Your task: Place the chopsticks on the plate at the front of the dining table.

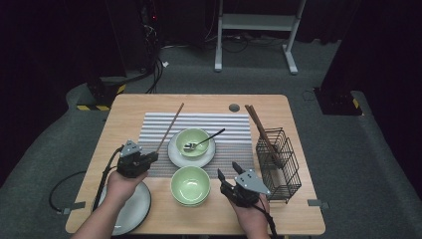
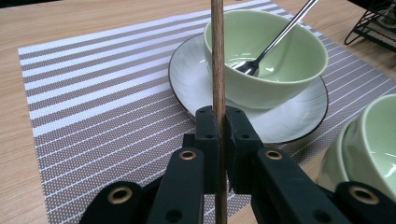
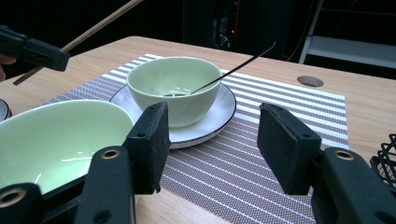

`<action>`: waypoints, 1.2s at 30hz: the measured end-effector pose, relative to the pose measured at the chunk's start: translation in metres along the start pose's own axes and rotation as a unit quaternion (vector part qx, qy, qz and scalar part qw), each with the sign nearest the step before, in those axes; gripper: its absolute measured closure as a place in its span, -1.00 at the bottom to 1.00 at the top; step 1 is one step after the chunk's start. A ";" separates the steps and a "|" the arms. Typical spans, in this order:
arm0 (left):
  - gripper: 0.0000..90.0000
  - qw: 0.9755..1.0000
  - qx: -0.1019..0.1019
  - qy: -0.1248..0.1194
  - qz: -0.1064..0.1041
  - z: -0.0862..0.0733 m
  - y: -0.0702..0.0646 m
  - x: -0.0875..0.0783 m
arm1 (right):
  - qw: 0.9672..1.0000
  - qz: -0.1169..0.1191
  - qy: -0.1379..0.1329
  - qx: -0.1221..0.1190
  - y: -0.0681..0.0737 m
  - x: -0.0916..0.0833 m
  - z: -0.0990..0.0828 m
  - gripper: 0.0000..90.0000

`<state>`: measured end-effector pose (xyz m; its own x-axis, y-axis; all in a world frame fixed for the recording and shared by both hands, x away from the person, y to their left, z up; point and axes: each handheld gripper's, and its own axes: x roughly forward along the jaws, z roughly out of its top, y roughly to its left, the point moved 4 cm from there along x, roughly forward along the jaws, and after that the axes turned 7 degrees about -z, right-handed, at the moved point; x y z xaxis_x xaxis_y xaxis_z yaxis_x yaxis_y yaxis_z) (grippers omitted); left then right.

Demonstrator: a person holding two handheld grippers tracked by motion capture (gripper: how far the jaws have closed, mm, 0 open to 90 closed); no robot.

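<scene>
Over striped mat (image 1: pixel 149 130), left gripper (image 2: pixel 219 122) clamps chopstick (image 2: pixel 217 56), beside plate rim (image 2: pixel 180 93)

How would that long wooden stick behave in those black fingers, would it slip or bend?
The chopstick looks straight and stiff, so it probably won't bend. The left gripper pinches it near one end, so the long free part may pivot or swing. Its smooth, round shaft could twist or slip, and would likely roll if dropped on the table.
</scene>
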<state>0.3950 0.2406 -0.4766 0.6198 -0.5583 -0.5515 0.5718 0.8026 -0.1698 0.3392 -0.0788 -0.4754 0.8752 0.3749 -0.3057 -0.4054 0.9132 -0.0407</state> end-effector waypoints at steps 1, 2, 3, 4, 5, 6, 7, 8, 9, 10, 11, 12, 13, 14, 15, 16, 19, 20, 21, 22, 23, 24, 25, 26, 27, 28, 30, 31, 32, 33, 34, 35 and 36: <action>0.88 1.000 -0.002 0.001 0.000 0.000 0.001 0.000 | 1.000 0.000 0.001 -0.001 0.000 0.000 0.000 -0.05; 0.88 1.000 -0.003 0.000 0.001 0.000 0.001 0.001 | 1.000 0.000 0.001 -0.001 0.000 -0.001 0.000 -0.06; 0.88 1.000 -0.004 0.003 0.001 0.000 0.001 0.002 | 1.000 0.001 0.000 -0.002 0.000 -0.001 0.000 -0.07; 0.88 1.000 -0.004 0.005 0.002 -0.001 0.001 0.003 | 1.000 0.002 -0.001 -0.004 0.000 -0.001 -0.001 -0.09; 0.88 1.000 -0.005 0.007 0.003 -0.001 0.002 0.004 | 1.000 0.003 -0.001 -0.004 0.000 -0.001 -0.001 -0.09; 0.88 1.000 -0.003 0.011 0.003 -0.001 0.002 0.005 | 1.000 0.004 0.001 -0.003 0.001 -0.001 -0.001 -0.10; 0.87 1.000 -0.002 0.014 0.004 -0.001 0.002 0.007 | 1.000 0.006 0.002 -0.002 0.001 -0.001 -0.001 -0.11; 0.88 1.000 -0.002 0.017 0.004 -0.001 0.002 0.009 | 1.000 0.007 0.002 -0.002 0.001 0.000 -0.002 -0.12; 0.88 1.000 -0.002 0.018 0.004 -0.001 0.002 0.010 | 1.000 0.006 0.001 -0.005 0.001 0.000 -0.002 -0.12; 0.87 1.000 -0.003 0.019 0.004 -0.001 0.002 0.011 | 1.000 0.005 0.001 -0.006 0.000 0.000 -0.002 -0.12; 0.87 1.000 -0.003 0.021 0.006 -0.001 0.002 0.013 | 1.000 0.004 0.002 -0.006 0.000 0.000 -0.003 -0.12; 0.87 1.000 -0.005 0.022 0.005 -0.001 0.002 0.014 | 1.000 0.003 0.000 -0.008 -0.001 -0.001 -0.003 -0.12; 0.87 1.000 -0.006 0.023 0.005 -0.001 0.003 0.015 | 1.000 0.005 -0.001 -0.007 -0.001 0.000 -0.003 -0.11; 0.87 1.000 -0.008 0.024 0.004 -0.002 0.003 0.016 | 1.000 0.006 0.005 -0.006 -0.002 0.000 -0.003 -0.11; 0.87 1.000 -0.012 0.022 0.002 -0.002 0.002 0.016 | 1.000 0.007 0.008 -0.006 -0.002 0.000 -0.003 -0.12; 0.87 1.000 -0.013 0.019 0.001 -0.001 0.002 0.016 | 1.000 0.008 0.007 -0.005 -0.002 -0.001 -0.003 -0.12; 0.87 1.000 -0.011 0.020 0.004 -0.001 0.002 0.016 | 1.000 0.012 0.008 0.005 -0.002 -0.001 -0.002 -0.20; 0.87 1.000 -0.012 0.022 0.005 -0.002 0.002 0.016 | 1.000 0.013 0.008 0.007 -0.002 -0.001 -0.002 -0.20; 0.87 1.000 -0.012 0.024 0.007 -0.002 0.003 0.015 | 1.000 0.015 0.008 0.009 -0.003 -0.001 -0.002 -0.21; 0.87 1.000 -0.013 0.024 0.008 -0.002 0.003 0.015 | 1.000 0.015 0.006 0.010 -0.002 -0.002 -0.001 -0.22; 0.87 1.000 -0.014 0.025 0.008 -0.002 0.004 0.015 | 1.000 0.015 0.004 0.010 -0.002 -0.002 -0.001 -0.23; 0.87 1.000 -0.015 0.026 0.010 -0.002 0.004 0.015 | 1.000 0.016 0.004 0.011 -0.003 -0.002 -0.001 -0.24; 0.87 0.999 -0.014 0.027 0.011 -0.002 0.004 0.015 | 1.000 0.016 0.003 0.013 -0.003 -0.003 -0.001 -0.27; 0.87 0.999 -0.014 0.030 0.012 -0.002 0.004 0.015 | 1.000 0.015 0.002 0.012 -0.003 -0.003 -0.001 -0.28; 0.87 0.999 -0.014 0.031 0.013 -0.002 0.004 0.015 | 1.000 0.017 0.002 0.014 -0.003 -0.003 0.000 -0.30; 0.87 0.999 -0.014 0.032 0.014 -0.002 0.005 0.016 | 1.000 0.018 0.001 0.015 -0.003 -0.003 0.000 -0.31; 0.87 0.999 -0.012 0.035 0.015 -0.003 0.005 0.016 | 1.000 0.017 0.000 0.014 -0.003 -0.003 0.000 -0.33; 0.87 0.999 -0.014 0.036 0.015 -0.003 0.005 0.017 | 1.000 0.017 0.000 0.013 -0.003 -0.003 0.000 -0.34; 0.87 0.999 -0.016 0.038 0.015 -0.003 0.005 0.017 | 1.000 0.018 0.000 0.013 -0.003 -0.003 0.000 -0.35; 0.87 0.999 -0.018 0.039 0.016 -0.003 0.005 0.018 | 1.000 0.018 0.000 0.013 -0.003 -0.003 0.000 -0.36; 0.87 0.999 -0.017 0.042 0.018 -0.003 0.005 0.018 | 1.000 0.018 0.000 0.013 -0.003 -0.003 0.000 -0.37; 0.87 0.999 -0.017 0.045 0.019 -0.004 0.005 0.019 | 1.000 0.018 0.000 0.013 -0.003 -0.003 0.000 -0.38; 0.87 0.999 -0.016 0.047 0.020 -0.005 0.005 0.020 | 1.000 0.016 -0.001 0.012 -0.003 -0.003 0.000 -0.39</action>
<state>0.4075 0.2339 -0.4924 0.5879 -0.5047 -0.6322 0.5288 0.8312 -0.1718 0.3377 -0.0825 -0.4745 0.8621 0.4046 -0.3052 -0.4272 0.9041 -0.0080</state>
